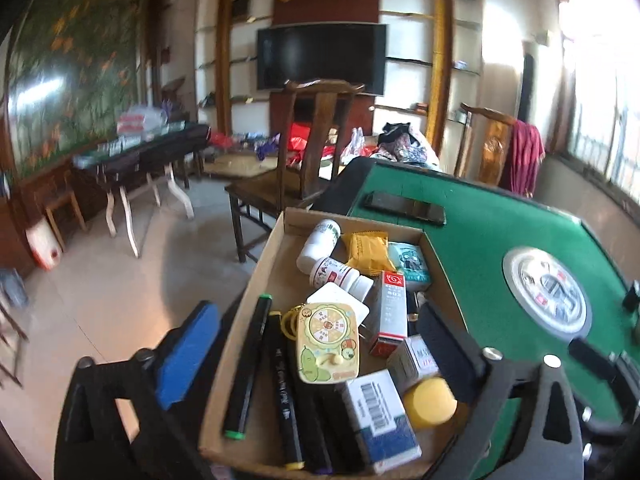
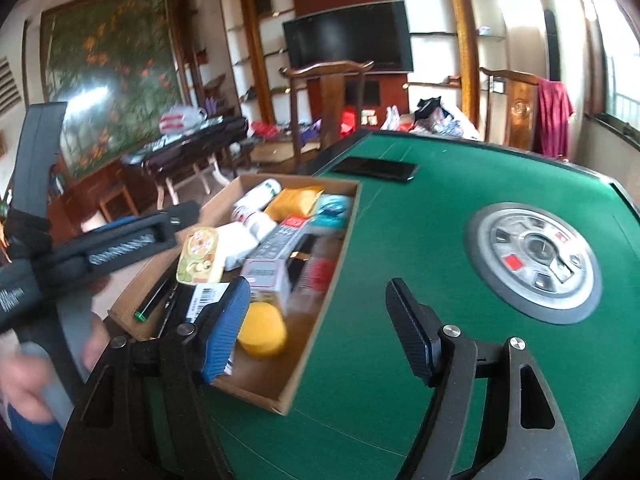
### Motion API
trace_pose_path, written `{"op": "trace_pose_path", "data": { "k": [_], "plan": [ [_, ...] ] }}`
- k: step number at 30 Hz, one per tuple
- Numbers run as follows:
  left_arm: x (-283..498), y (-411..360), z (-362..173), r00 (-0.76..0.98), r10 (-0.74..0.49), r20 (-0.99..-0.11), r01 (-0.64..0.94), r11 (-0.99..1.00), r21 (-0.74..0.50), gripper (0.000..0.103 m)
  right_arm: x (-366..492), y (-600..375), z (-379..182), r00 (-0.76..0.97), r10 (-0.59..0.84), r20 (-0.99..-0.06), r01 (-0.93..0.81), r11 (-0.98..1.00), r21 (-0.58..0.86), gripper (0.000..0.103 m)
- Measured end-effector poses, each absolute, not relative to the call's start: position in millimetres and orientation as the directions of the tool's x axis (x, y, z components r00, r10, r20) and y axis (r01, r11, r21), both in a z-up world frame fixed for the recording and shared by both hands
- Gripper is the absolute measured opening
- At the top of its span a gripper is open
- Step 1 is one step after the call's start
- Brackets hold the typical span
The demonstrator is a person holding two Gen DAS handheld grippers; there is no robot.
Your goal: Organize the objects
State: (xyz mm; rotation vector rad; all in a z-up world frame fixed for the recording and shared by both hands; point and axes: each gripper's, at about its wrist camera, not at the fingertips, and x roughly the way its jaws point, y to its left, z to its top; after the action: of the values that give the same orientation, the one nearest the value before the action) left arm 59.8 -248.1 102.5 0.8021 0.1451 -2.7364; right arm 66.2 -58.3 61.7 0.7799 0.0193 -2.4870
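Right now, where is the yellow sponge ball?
The yellow sponge ball lies in the cardboard box, at its near end beside the barcoded blue-and-white carton, close to the right hand-held gripper.

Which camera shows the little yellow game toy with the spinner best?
The left wrist view: the toy sits close, sharp, its spinner and pictures clear. The right wrist view shows it smaller, blurry and partly behind the left gripper.

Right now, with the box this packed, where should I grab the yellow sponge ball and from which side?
Take the yellow sponge ball across its round middle, coming from above. It sits at the near end of the cardboard box, with a bare patch of box floor beside it; the barcode carton crowds its other side. Both the left gripper and right gripper are open.
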Motion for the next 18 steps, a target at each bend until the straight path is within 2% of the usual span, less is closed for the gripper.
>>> {"op": "trace_pose_path", "data": {
  "k": [6,9,14,18],
  "plan": [
    [95,-212,113,-0.820,-0.212,-0.531,0.153,-0.976,0.154,0.102,75,-23,59,-0.717,-0.459,-0.525,0.447,-0.880,0.159,0.071],
    [128,-186,120,-0.880,-0.268,-0.393,0.166,-0.947,0.274,0.102,79,-8,58,-0.724,-0.449,-0.524,0.429,-0.888,0.167,0.071],
    [134,-151,121,-0.903,-0.083,-0.422,-0.007,-0.978,0.207,0.102,84,12,59,-0.738,-0.432,-0.518,0.396,-0.899,0.186,0.071],
    [129,-115,111,-0.887,-0.013,-0.461,-0.091,-0.975,0.203,0.102,93,29,61,-0.764,-0.382,-0.520,0.356,-0.922,0.156,0.071]
  ]
}}
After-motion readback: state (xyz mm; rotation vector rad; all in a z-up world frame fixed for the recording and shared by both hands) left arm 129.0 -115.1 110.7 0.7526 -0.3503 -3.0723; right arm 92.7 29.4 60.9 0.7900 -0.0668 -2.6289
